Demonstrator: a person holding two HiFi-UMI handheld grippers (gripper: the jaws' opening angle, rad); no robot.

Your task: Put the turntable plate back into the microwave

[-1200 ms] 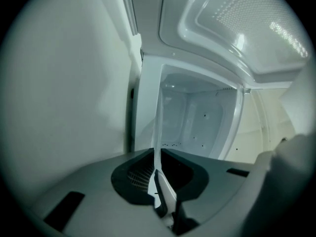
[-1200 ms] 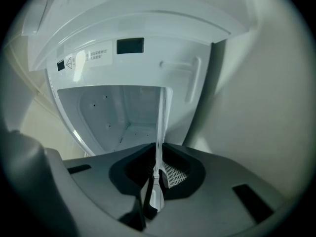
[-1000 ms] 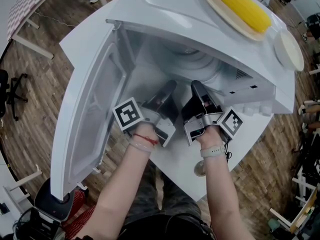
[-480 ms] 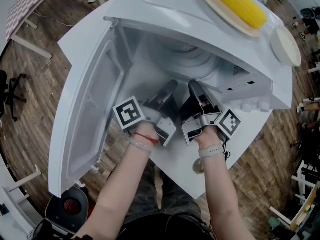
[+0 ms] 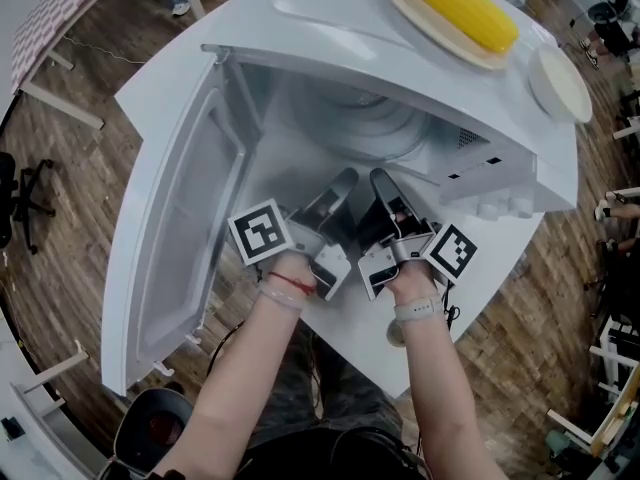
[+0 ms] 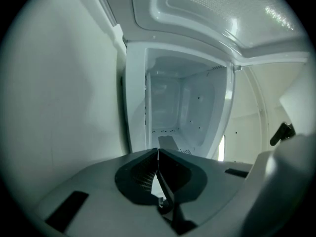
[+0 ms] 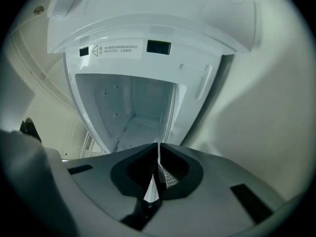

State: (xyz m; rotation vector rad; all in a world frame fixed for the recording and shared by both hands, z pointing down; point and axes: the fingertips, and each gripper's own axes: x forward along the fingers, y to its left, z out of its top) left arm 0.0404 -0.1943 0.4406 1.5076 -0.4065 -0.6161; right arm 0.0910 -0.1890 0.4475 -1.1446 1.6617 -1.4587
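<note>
The white microwave (image 5: 330, 38) stands with its door (image 5: 180, 228) swung wide to the left. In the head view a round glass turntable plate (image 5: 375, 133) lies on the floor of the cavity, partly under the top's front edge. My left gripper (image 5: 343, 180) and right gripper (image 5: 380, 178) sit side by side just in front of the cavity mouth, pointing in. Both are shut with nothing between their jaws. The left gripper (image 6: 158, 152) view and the right gripper (image 7: 158, 158) view each look into the pale cavity past closed jaws.
On top of the microwave a cob of corn (image 5: 455, 8) rests on a tan dish, with a white round lid or plate (image 5: 558, 83) beside it. The white table (image 5: 350, 318) ends close behind my hands. Wooden floor and chairs surround it.
Both grippers have drawn back slightly from the cavity mouth and come a little closer together. Their jaws stay shut.
</note>
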